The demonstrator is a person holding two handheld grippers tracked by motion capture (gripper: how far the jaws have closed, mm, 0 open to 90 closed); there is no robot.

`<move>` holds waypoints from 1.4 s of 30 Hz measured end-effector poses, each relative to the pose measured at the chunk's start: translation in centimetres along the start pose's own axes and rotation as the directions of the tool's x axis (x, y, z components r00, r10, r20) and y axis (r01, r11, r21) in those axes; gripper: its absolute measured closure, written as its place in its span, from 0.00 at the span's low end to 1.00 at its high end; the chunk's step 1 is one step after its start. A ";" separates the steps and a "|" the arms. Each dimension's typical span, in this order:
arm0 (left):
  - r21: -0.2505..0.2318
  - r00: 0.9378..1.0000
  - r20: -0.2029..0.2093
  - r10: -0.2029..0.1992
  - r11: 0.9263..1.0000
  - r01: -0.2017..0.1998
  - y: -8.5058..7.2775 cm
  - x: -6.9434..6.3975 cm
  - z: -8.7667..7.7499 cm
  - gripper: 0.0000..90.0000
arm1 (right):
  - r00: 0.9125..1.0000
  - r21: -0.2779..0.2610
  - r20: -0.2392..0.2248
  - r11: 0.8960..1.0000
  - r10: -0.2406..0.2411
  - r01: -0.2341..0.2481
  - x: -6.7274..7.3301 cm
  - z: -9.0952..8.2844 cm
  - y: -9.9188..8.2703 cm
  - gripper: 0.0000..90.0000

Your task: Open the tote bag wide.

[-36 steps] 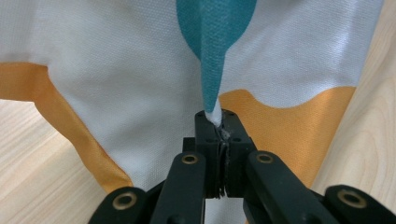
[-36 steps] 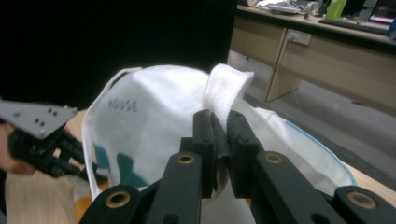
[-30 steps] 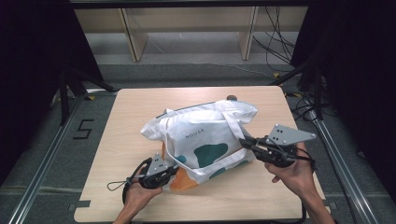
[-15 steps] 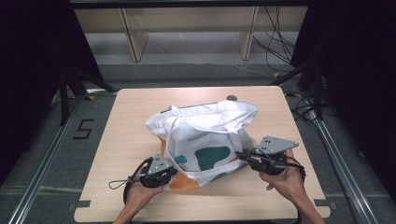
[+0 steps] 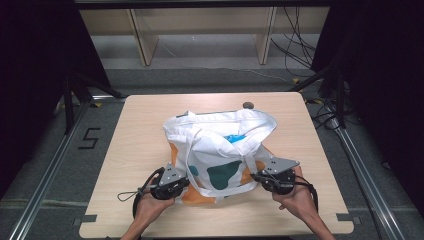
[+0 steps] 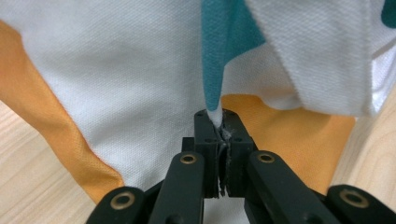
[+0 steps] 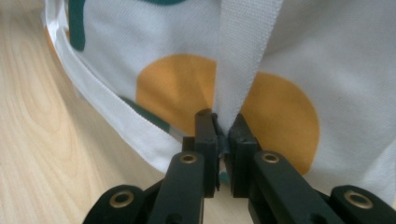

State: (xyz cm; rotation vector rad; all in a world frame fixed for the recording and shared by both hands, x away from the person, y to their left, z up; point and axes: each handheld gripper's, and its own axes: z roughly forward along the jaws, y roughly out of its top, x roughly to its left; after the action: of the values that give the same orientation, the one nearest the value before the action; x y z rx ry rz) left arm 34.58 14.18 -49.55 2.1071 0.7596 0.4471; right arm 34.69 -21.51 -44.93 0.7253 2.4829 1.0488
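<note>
Jaws of the left gripper (image 6: 219,122) were clamped on a fold of the white cloth tote bag with teal and orange patches (image 5: 220,150); jaws of the right gripper (image 7: 223,122) were pinched on the bag's white webbing strap (image 7: 243,60). The bag lay slumped at the middle of the light wooden table (image 5: 135,135), both grippers at its near edge, left (image 5: 187,181) and right (image 5: 254,176).
</note>
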 end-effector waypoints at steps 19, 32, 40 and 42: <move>0.031 1.000 0.010 0.011 0.999 -0.011 -0.4 -0.3 0.3 0.96 | 0.999 0.099 -0.043 0.995 0.030 -0.026 0.7 1.7 -3.4 0.96; -0.061 0.993 0.093 -0.079 0.995 0.085 1.3 -0.2 -3.8 0.70 | 0.996 0.008 -0.077 0.999 0.040 -0.040 0.7 -0.6 -2.3 0.95; -0.181 0.996 0.059 -0.063 0.981 0.072 6.6 0.3 -6.0 0.48 | 0.996 0.014 -0.083 0.999 0.042 -0.041 0.9 -0.5 -2.1 0.95; -0.188 0.994 0.081 -0.076 0.978 0.090 7.4 0.4 -5.6 0.49 | 0.996 0.003 -0.089 1.000 0.029 -0.029 0.8 -0.5 -2.1 0.95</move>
State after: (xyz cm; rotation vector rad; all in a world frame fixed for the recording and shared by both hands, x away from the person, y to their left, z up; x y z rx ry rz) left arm 34.48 14.22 -40.24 1.8946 0.7297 0.3801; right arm 33.11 -22.55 -46.29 0.7326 2.5559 1.1119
